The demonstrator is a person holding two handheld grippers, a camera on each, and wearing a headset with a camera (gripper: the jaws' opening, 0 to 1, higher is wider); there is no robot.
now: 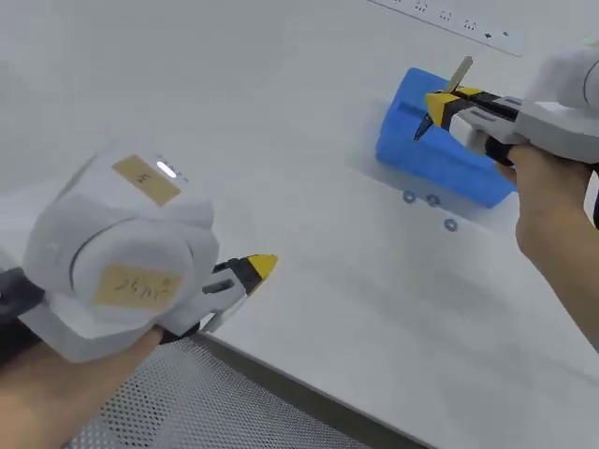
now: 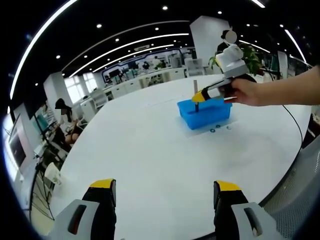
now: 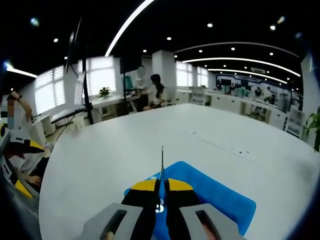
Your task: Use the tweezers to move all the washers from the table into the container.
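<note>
The tweezers (image 1: 460, 73) are clamped in the closed right gripper (image 1: 438, 101) over the blue container (image 1: 440, 159) — what their tips carry cannot be told. Three washers (image 1: 432, 199) are seen at its six o'clock on the table (image 1: 309, 271); thin, light, likely slippery — best pinched across the rim.

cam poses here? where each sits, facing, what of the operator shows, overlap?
Head view: on headset, looking down at the table; left gripper, right gripper, a hand show.
Left gripper view: on left gripper, facing across the table at the blue container; open jaws at bottom.
Right gripper view: on right gripper, above the container, facing the room; jaws shut on tweezers.
Shared: head and left gripper views both show container, washers, right gripper.
</note>
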